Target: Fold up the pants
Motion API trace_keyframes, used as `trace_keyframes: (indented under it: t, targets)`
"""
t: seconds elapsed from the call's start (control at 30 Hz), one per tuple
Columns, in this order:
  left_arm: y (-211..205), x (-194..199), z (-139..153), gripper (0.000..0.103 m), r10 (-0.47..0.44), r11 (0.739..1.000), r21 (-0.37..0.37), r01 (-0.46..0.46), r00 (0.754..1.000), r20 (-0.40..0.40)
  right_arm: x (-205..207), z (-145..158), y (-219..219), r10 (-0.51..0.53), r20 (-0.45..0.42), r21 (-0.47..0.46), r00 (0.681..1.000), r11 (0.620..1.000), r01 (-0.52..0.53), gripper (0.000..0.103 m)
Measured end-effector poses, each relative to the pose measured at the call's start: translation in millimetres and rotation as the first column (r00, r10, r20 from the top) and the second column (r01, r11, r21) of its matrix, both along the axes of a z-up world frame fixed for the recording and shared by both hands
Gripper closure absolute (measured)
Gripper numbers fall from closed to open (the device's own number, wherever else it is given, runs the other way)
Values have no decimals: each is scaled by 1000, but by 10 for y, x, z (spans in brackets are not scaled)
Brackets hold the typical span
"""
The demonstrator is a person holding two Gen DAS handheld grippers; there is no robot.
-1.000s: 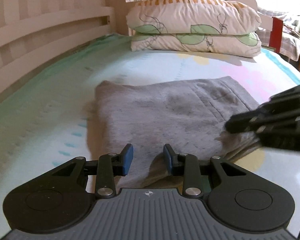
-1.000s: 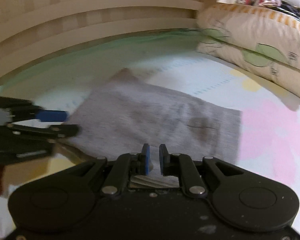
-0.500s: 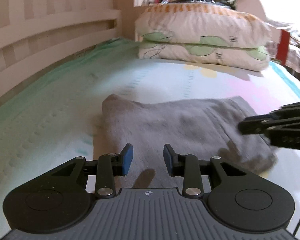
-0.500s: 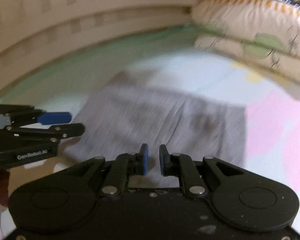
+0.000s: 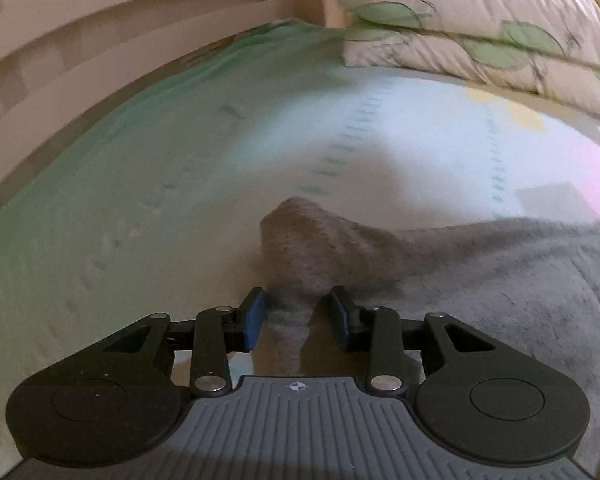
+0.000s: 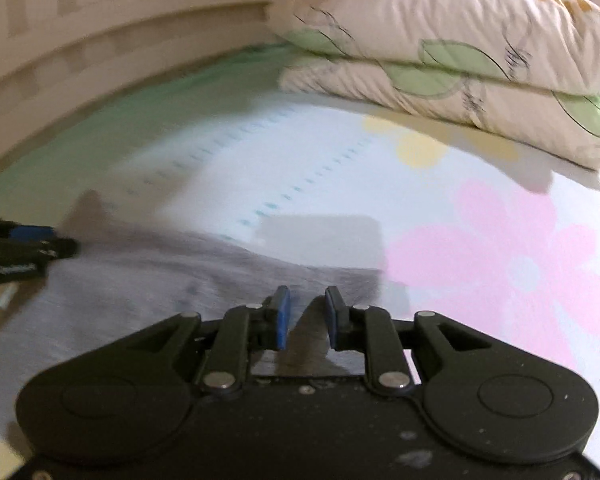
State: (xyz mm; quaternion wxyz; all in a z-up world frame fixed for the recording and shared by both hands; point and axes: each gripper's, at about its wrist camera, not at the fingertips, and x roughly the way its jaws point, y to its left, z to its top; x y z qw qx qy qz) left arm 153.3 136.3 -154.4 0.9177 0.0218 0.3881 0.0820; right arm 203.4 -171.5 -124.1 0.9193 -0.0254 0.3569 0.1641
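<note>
Pants (image 5: 480, 280) already folded into a compact grey bundle on the bed sheet (image 5: 180, 208), nearer than the pillows (image 5: 480, 32) stacked at the far end of the bed. Judging from the flat, squared shape, most folds look done; what seems left is a final tidy or one more fold, hard to say which.

Left gripper (image 5: 298, 316): jaws apart, they have just been opening a little. A raised corner of the pants sits between the blue pads, but the pads do not press on it, so not clamped. That corner pokes up as a small hump on the pants' left edge, away from the pillows.

Right gripper (image 6: 306, 316): jaws apart with a narrow gap, also just been opening. Grey cloth lies under and between the fingers, no pinch visible. It sits over the pants' right edge, on the side toward the pink flower print (image 6: 500, 256), with the pillows beyond.

Pants look: soft fleecy grey knit, slightly mottled, mostly flat, a few shallow creases, far edge a bit wavy. Frames are motion-blurred, so seams unclear.
</note>
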Motion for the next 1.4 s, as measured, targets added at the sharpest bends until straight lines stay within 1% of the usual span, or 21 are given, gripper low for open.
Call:
trace_keyframes:
  t: [0.07, 0.13, 0.2, 0.27, 0.3, 0.33, 0.37, 0.43, 0.47, 0.53, 0.63, 0.7, 0.73, 0.83, 0.9, 0.97, 1.07, 1.17, 1.4]
  targets:
    - [-4, -53, 56, 66, 20, 1000, -1, -20, 1000, 16, -6, -2, -6, -2, 5, 9, 1000, 1000, 2, 76]
    - [-40, -134, 177, 67, 40, 999, 19, -42, 998, 57, -16, 33, 24, 12, 22, -13, 1000, 1000, -12, 75]
    - [-90, -291, 342, 67, 40, 999, 10, -41, 994, 106, -71, 113, 19, 0, 47, 4, 999, 1000, -1, 74]
    - [-165, -490, 483, 67, 31, 1000, -8, -30, 990, 136, -171, 230, -6, -11, 78, 21, 997, 1000, 10, 73]
    - [-219, -574, 536, 66, 24, 1000, -16, -22, 990, 139, -248, 295, -15, -7, 92, 21, 996, 1000, 5, 71]
    - [-264, -656, 589, 66, 25, 999, -23, -22, 990, 138, -334, 378, -9, 4, 107, 22, 994, 1000, -6, 66]
    - [-311, -766, 639, 66, 28, 999, -40, -22, 990, 139, -450, 470, -15, 12, 118, 23, 993, 1000, -15, 64]
    - [-385, -1006, 717, 66, 34, 994, -105, -19, 990, 138, -647, 615, -7, 29, 134, 26, 991, 999, -32, 56]
    - [-411, -1052, 736, 66, 40, 991, -131, -23, 990, 132, -757, 683, 1, 36, 135, 24, 990, 999, -39, 55]
    - [-477, -1226, 763, 65, 57, 985, -171, -38, 993, 107, -954, 799, 7, 40, 130, 17, 991, 999, -43, 52]
    - [-597, -1424, 816, 65, 83, 984, -162, -72, 995, 60, -1280, 925, 17, -13, 120, -9, 993, 1000, 14, 49]
    - [-670, -1580, 865, 65, 98, 985, -152, -87, 993, 65, -1471, 986, 17, -46, 106, -41, 993, 998, 50, 48]
    - [-700, -1649, 891, 65, 100, 985, -150, -89, 992, 74, -1556, 1018, 14, -46, 92, -49, 995, 998, 51, 48]
    - [-760, -1765, 960, 65, 85, 985, -158, -72, 993, 77, -1785, 1109, -14, -3, 30, -41, 1000, 999, 4, 48]
    - [-791, -1825, 995, 65, 72, 984, -169, -60, 995, 63, -1933, 1168, -3, 7, 17, -47, 1000, 999, -6, 48]
    - [-841, -1870, 1020, 65, 71, 985, -163, -62, 996, 51, -2079, 1213, 14, 18, 1, -54, 1000, 998, -18, 48]
    - [-896, -1899, 1037, 65, 68, 988, -144, -60, 997, 48, -2169, 1257, 21, 15, -12, -47, 1000, 999, -16, 48]
    - [-921, -1900, 1034, 65, 62, 989, -136, -55, 997, 42, -2181, 1235, 27, 18, -16, -49, 1000, 999, -19, 48]
    - [-921, -1857, 957, 65, 73, 990, -121, -68, 997, 34, -2063, 1091, 32, 10, -55, -38, 998, 999, -12, 48]
